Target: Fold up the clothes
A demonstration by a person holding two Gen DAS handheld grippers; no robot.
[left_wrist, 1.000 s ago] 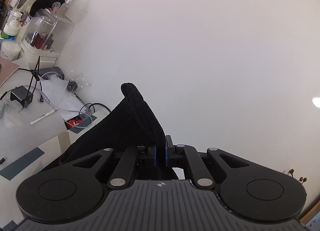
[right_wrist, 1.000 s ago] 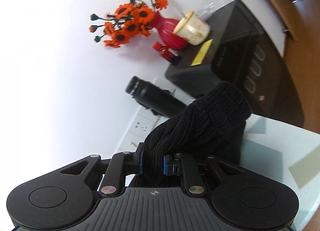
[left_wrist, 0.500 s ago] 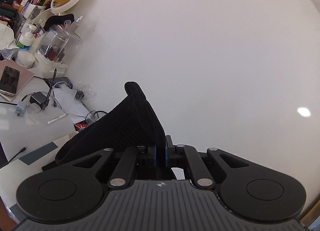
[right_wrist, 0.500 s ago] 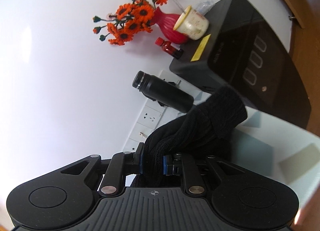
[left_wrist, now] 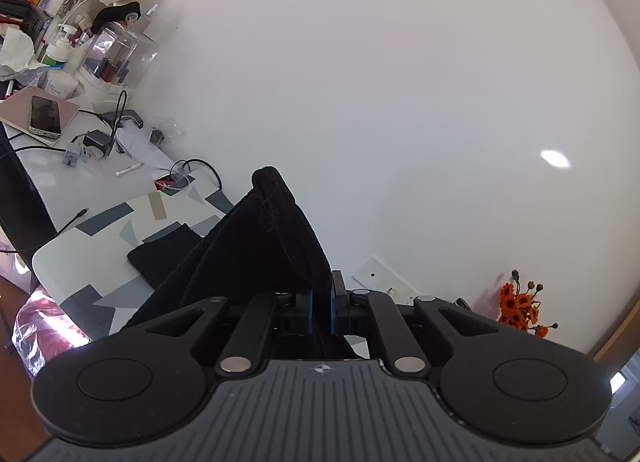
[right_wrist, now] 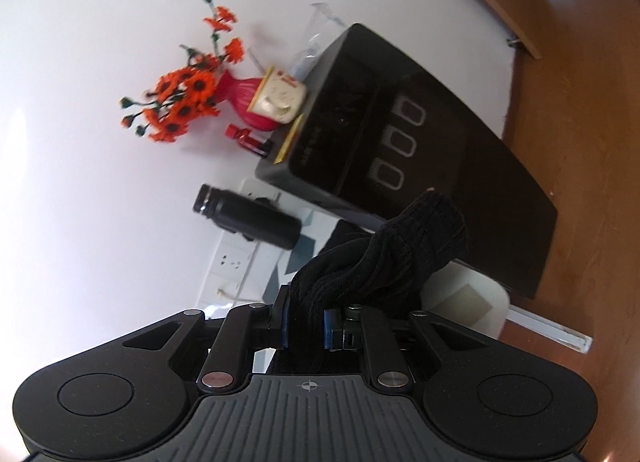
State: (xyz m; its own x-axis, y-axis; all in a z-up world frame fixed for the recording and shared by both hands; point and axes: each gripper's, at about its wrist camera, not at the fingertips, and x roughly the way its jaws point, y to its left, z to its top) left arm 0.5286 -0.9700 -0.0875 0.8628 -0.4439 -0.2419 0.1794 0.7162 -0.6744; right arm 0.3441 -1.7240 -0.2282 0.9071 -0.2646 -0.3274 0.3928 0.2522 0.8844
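Left gripper (left_wrist: 321, 309) clamped black knit garment (left_wrist: 256, 258), far end trailing on patterned worktop (left_wrist: 100, 258). Right gripper (right_wrist: 306, 322) pinched bunched cuff end (right_wrist: 420, 238). We judged fold under way: cloth raised, nothing laid flat yet.

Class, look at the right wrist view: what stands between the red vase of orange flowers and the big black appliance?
A cream mug stands between the vase and the black appliance, in the right wrist view.
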